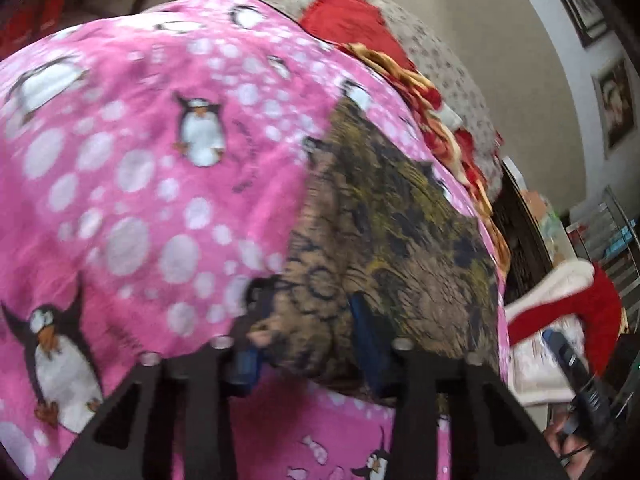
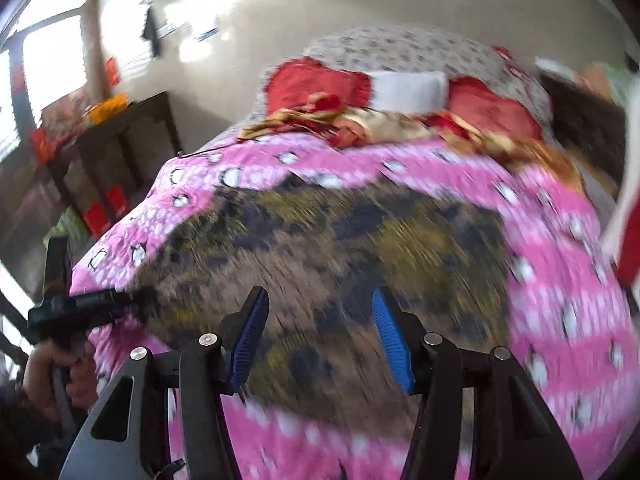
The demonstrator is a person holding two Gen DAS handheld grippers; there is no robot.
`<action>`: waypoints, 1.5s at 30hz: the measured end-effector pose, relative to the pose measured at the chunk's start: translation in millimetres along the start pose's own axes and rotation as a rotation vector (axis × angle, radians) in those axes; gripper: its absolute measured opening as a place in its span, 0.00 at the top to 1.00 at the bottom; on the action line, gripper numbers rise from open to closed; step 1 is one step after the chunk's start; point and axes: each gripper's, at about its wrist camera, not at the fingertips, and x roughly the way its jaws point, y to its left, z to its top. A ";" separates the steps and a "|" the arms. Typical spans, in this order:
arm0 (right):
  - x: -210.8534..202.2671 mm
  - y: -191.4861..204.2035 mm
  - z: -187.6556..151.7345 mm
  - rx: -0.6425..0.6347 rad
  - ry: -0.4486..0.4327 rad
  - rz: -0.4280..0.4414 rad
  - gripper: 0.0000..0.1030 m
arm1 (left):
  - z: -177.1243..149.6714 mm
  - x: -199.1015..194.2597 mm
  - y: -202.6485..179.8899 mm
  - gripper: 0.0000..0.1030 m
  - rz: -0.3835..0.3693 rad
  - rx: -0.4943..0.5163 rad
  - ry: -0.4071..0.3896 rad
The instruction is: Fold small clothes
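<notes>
Both wrist views look steeply down, close over the same brown patterned garment on the pink blanket.

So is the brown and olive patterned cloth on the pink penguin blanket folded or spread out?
Mostly spread: the brown and olive patterned cloth lies broadly over the pink penguin blanket.

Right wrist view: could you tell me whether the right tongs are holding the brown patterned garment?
No. The right tongs stand open above the brown patterned garment, which lies spread on the pink penguin blanket, with nothing pinched between the blue pads.
</notes>
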 end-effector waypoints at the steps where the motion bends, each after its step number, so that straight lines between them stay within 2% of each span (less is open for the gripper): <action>1: 15.6 9.1 14.8 -0.018 0.016 0.024 0.45 | -1.5 -0.3 -2.1 0.69 0.014 0.016 -0.013; 5: 77.2 40.2 64.8 -0.053 0.078 0.150 0.45 | -7.0 -7.9 -25.7 0.85 0.106 0.157 -0.095; 7: 106.8 52.1 84.0 -0.043 0.123 0.210 0.46 | -10.0 -14.5 -42.4 0.87 0.137 0.255 -0.148; 8: 125.9 56.8 94.8 -0.024 0.162 0.255 0.46 | -12.0 -18.5 -51.7 0.87 0.140 0.305 -0.176; 10: 153.6 64.0 111.7 0.009 0.200 0.257 0.46 | -15.9 -24.0 -69.1 0.88 0.144 0.402 -0.219; 11: 166.6 67.0 118.3 0.034 0.233 0.288 0.46 | -18.3 -26.8 -79.3 0.88 0.143 0.455 -0.241; 13: 194.1 72.1 130.7 0.096 0.329 0.371 0.46 | -22.2 -29.7 -95.3 0.88 0.126 0.528 -0.267; 15: 212.2 76.5 138.4 0.132 0.398 0.405 0.46 | -25.8 -31.1 -111.5 0.89 0.094 0.596 -0.284; 17: 227.6 81.1 146.9 0.140 0.455 0.379 0.46 | -28.5 -29.6 -125.3 0.89 0.052 0.639 -0.282; 22: 243.2 90.2 161.0 0.089 0.516 0.341 0.46 | -28.2 -26.2 -142.2 0.89 -0.007 0.679 -0.276; 25: 249.1 101.6 163.5 0.001 0.552 0.297 0.46 | -27.6 -21.6 -147.1 0.90 -0.035 0.683 -0.263; 27: 252.4 109.0 163.5 -0.070 0.568 0.231 0.47 | -25.8 -19.3 -147.5 0.90 -0.046 0.680 -0.255; 32: 265.2 114.3 161.7 -0.174 0.614 0.142 0.71 | -29.4 -24.5 -149.8 0.90 -0.069 0.675 -0.243; 33: 265.5 113.0 161.5 -0.179 0.618 0.142 0.79 | -29.7 -24.6 -150.1 0.90 -0.070 0.677 -0.240; 34: 265.8 111.3 161.7 -0.177 0.617 0.151 0.83 | -29.9 -25.2 -150.2 0.91 -0.069 0.678 -0.238; 37: 259.1 98.3 162.4 -0.146 0.601 0.170 0.89 | -28.6 -25.1 -151.0 0.91 -0.084 0.669 -0.219; 45: 211.1 21.2 164.8 -0.027 0.552 0.207 0.90 | -52.7 -16.5 -189.2 0.92 -0.141 0.742 -0.168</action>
